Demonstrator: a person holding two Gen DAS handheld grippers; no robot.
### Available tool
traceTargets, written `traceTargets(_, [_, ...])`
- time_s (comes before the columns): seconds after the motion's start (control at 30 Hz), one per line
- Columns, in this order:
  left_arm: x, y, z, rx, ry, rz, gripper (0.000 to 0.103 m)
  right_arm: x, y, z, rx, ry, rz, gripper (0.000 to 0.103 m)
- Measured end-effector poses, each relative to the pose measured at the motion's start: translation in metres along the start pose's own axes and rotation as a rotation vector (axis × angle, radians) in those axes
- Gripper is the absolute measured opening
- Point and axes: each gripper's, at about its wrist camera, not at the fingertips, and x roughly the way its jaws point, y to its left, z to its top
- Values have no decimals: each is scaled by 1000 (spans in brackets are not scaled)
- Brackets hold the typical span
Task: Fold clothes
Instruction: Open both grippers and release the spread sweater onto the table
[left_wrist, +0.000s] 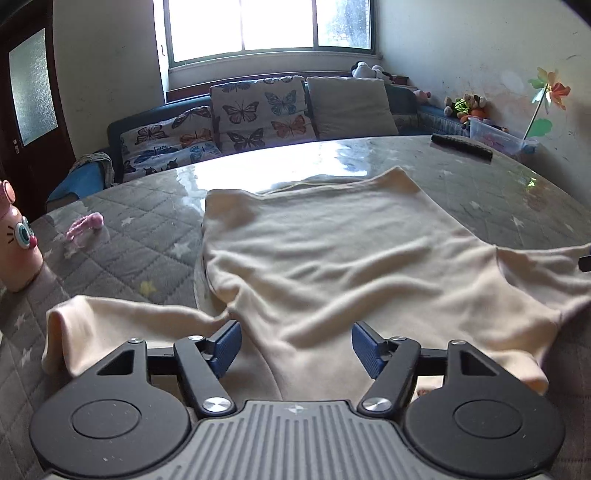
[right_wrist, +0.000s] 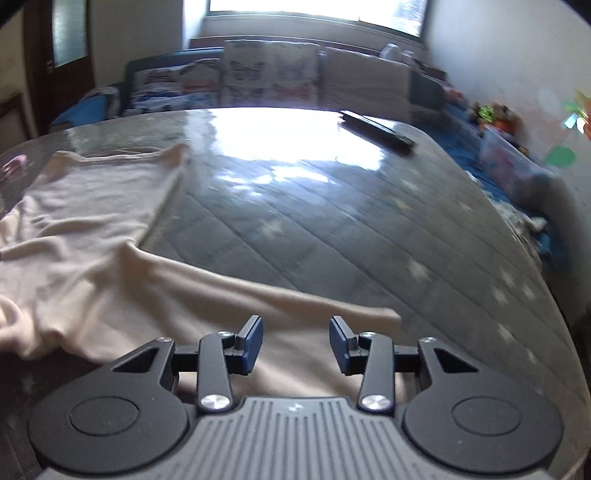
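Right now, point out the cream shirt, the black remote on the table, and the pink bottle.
cream shirt (left_wrist: 332, 251): left wrist view, middle of the shirt's body.
black remote (left_wrist: 461, 145): left wrist view, middle of its top face.
pink bottle (left_wrist: 18, 251): left wrist view, its side below the cartoon eye.

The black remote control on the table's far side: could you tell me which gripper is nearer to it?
Right. The right gripper sits closer below the black remote control; the left gripper views it farther off.
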Motion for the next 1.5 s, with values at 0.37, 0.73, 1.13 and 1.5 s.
traceTargets(0.37, [-10, -10, -20, 36, 15, 15, 70, 3, -47, -19, 153, -13, -53, 37])
traceTargets(0.73, [-11, -13, -23, 41, 24, 30, 80, 13, -40, 6, 63, -73, -114, 7])
traceTargets(1.13, [-17, -2, -24, 13, 10, 43, 101, 19, -31, 17, 58, -108, -111, 49])
traceTargets(1.5, [-23, 51, -19, -119, -13, 154, 103, 25, 30, 14, 0, -112, 44, 83])
